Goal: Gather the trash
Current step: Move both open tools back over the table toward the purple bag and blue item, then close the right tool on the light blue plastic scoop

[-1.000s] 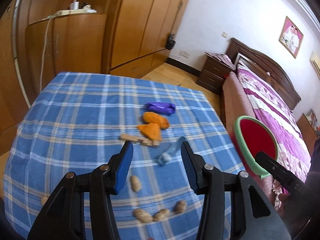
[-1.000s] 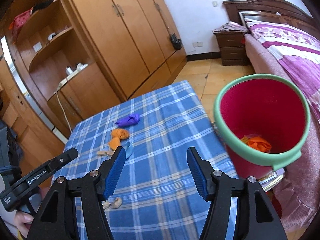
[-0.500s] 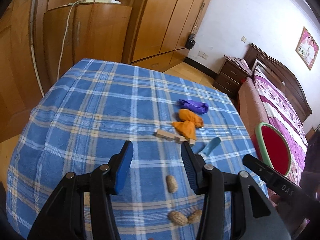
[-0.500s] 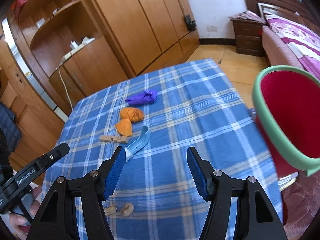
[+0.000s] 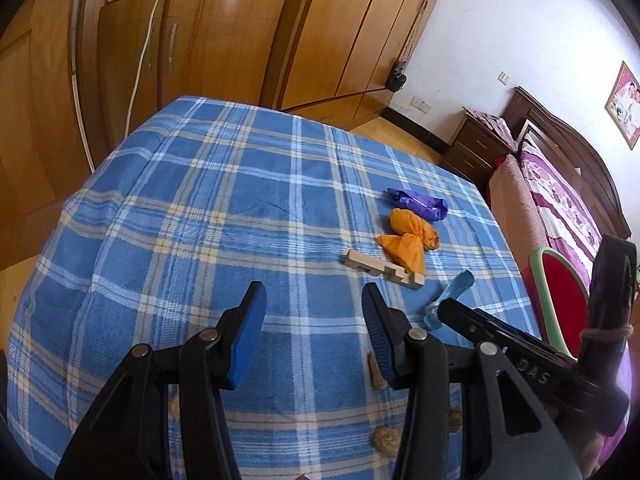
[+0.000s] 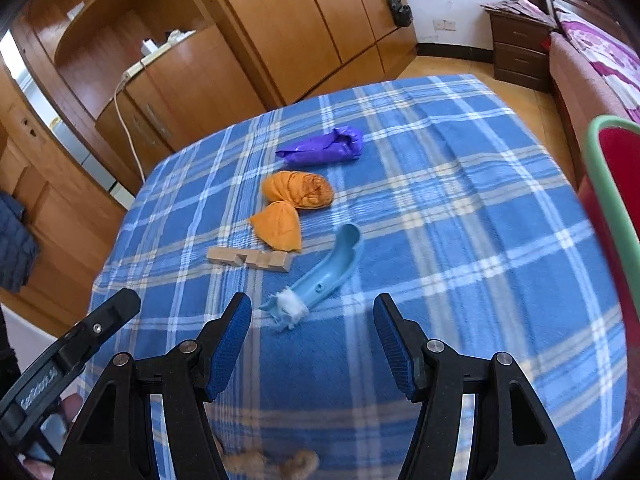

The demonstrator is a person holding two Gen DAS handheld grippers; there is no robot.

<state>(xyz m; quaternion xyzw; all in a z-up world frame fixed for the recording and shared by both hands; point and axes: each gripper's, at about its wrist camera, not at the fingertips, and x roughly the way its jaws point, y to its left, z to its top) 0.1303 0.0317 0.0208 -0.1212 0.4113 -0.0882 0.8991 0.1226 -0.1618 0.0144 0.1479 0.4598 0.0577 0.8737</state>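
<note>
Trash lies on a blue plaid tablecloth (image 5: 224,216): a purple bag (image 6: 324,149), an orange twisted bag (image 6: 294,208), a notched wooden piece (image 6: 248,259), a light blue plastic piece (image 6: 324,276) with a frayed white end, and several peanuts (image 5: 385,437). My right gripper (image 6: 312,340) hovers open just short of the blue piece, nothing between its fingers. My left gripper (image 5: 312,336) is open over bare cloth, near the peanuts (image 5: 376,372). A red bin with a green rim (image 6: 608,184) stands at the table's right side.
Wooden wardrobes and a cabinet (image 5: 192,52) with a power strip and cable stand behind the table. A bed (image 5: 560,188) and a nightstand (image 6: 516,52) are to the right. The right gripper's body (image 5: 520,356) crosses the left wrist view.
Both grippers dropped lower and closer to the table. The right view swung left off the red bin onto the blue plastic piece. The jaws kept the same width.
</note>
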